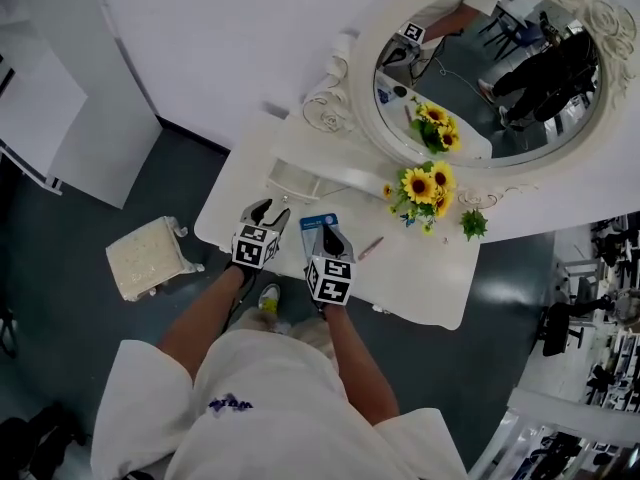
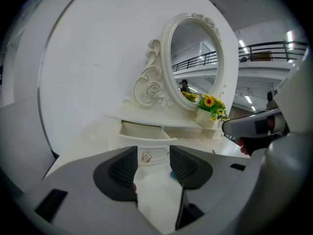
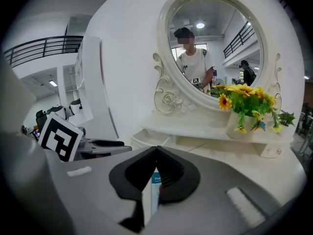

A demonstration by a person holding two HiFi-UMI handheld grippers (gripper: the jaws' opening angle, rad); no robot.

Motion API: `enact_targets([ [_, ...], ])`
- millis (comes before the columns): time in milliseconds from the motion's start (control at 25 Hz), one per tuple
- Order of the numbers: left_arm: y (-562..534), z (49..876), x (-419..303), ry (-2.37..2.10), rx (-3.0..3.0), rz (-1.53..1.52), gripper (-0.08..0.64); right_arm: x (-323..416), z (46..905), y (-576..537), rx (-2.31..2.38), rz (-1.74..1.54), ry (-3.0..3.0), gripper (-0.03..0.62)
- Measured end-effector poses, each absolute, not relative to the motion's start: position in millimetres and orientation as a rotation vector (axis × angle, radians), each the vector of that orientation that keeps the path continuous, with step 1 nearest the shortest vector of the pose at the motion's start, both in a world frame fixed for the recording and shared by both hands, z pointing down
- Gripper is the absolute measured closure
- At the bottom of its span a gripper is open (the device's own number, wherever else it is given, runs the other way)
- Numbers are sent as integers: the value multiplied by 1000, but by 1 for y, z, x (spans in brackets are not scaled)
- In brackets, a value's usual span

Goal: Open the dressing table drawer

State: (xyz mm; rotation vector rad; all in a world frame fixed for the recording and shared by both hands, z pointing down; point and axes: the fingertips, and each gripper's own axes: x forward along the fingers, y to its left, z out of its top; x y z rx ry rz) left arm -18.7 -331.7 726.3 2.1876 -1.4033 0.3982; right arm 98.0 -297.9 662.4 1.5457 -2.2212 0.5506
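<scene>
Currently: the drawer (image 2: 142, 130) below the mirror's (image 1: 371, 40) left scroll stands pulled out, with the left gripper loose in front of it.

Left to right: our left gripper (image 1: 268, 210) hangs below and left of the mirror, jaws apart and empty. The drawer's knob (image 2: 146, 156) lines up between them, apart from both pads. Our right gripper (image 3: 156, 153), closer under the mirror, is closed on nothing, with a blue card (image 1: 312, 222) on the dressing table (image 1: 425, 283) just beyond it. Sunflowers (image 1: 425, 186) sit directly below the mirror. We judge the pull largely done. If more travel is wanted, we should close squarely on the knob and draw straight toward us, level, without twisting, since a small drawer may jam or tip out. The right gripper should keep clear.
</scene>
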Motion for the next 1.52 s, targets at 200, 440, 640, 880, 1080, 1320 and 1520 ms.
enact_targets([
  [200, -325, 691, -15, -1415, 2262, 339, 356, 99, 640, -296, 1551, 502, -2266, 581],
  [440, -314, 646, -6, -1401, 2359, 266, 367, 102, 612, -290, 1562, 455, -2305, 581],
  [640, -300, 622, -2, -1381, 2430, 265, 373, 111, 594, -280, 1590, 427, -2311, 581],
  [880, -294, 596, -2, -1377, 2484, 244, 391, 119, 566, -275, 1644, 387, -2334, 581],
  [1080, -291, 558, -7, -1408, 2556, 187, 428, 120, 529, -271, 1682, 275, -2373, 581],
  [1320, -290, 517, -8, -1418, 2592, 92, 440, 130, 474, -271, 1771, 167, -2424, 581],
  [1520, -287, 500, -10, -1431, 2631, 70, 466, 134, 434, -266, 1810, 87, -2485, 581],
])
